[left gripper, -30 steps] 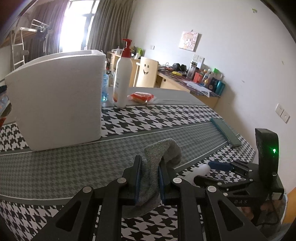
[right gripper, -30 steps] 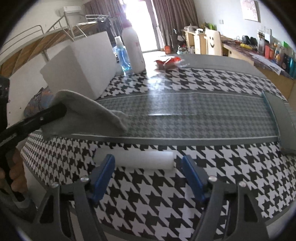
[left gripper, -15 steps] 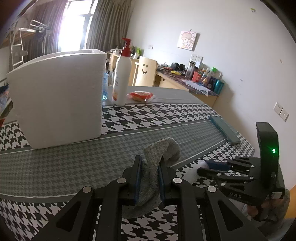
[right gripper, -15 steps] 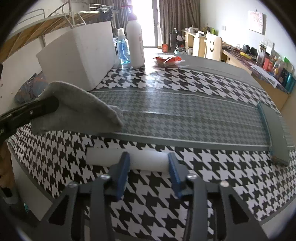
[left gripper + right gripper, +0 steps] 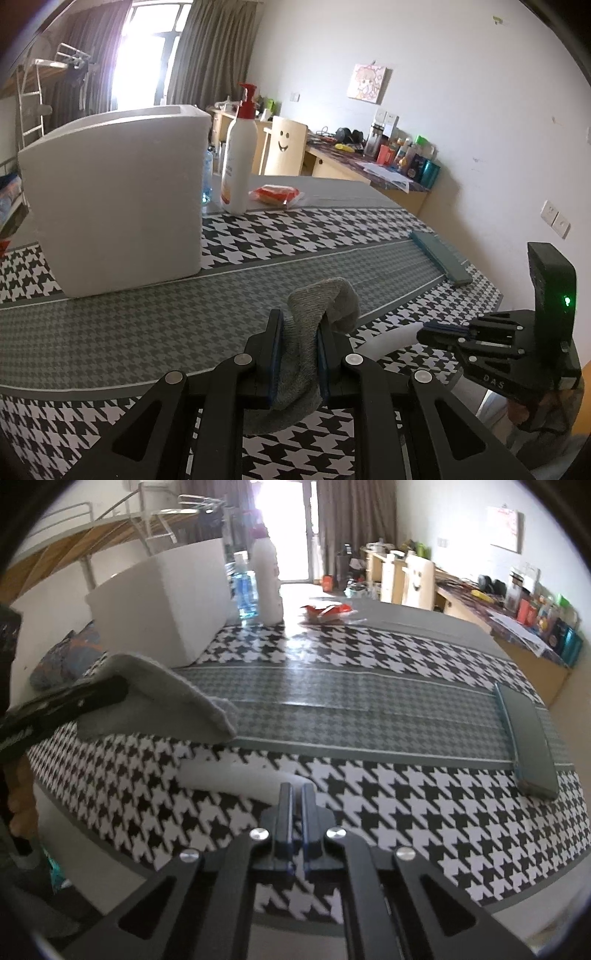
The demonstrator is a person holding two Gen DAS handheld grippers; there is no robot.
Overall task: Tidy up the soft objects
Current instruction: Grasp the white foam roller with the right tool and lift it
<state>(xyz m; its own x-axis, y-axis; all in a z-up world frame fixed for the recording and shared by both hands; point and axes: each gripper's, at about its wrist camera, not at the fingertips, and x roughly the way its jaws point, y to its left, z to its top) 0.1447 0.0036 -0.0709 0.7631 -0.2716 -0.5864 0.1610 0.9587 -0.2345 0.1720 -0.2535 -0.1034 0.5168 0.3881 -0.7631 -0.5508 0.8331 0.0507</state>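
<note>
Fingers of the left gripper (image 5: 298,350) clamp a grey sock (image 5: 314,332), its toe flopping over their tips. Right gripper (image 5: 294,794) is pinched on one end of a white foam roll (image 5: 236,777) above the houndstooth table (image 5: 406,812); beyond the fingers stands a white foam box (image 5: 114,206).

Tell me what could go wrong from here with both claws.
The right claw is shut at the very end of the white roll. It may pinch only a sliver, or nothing, so the roll could slip out. The grey sock hangs loose from the left claw; its free end could drag on the table.
</note>
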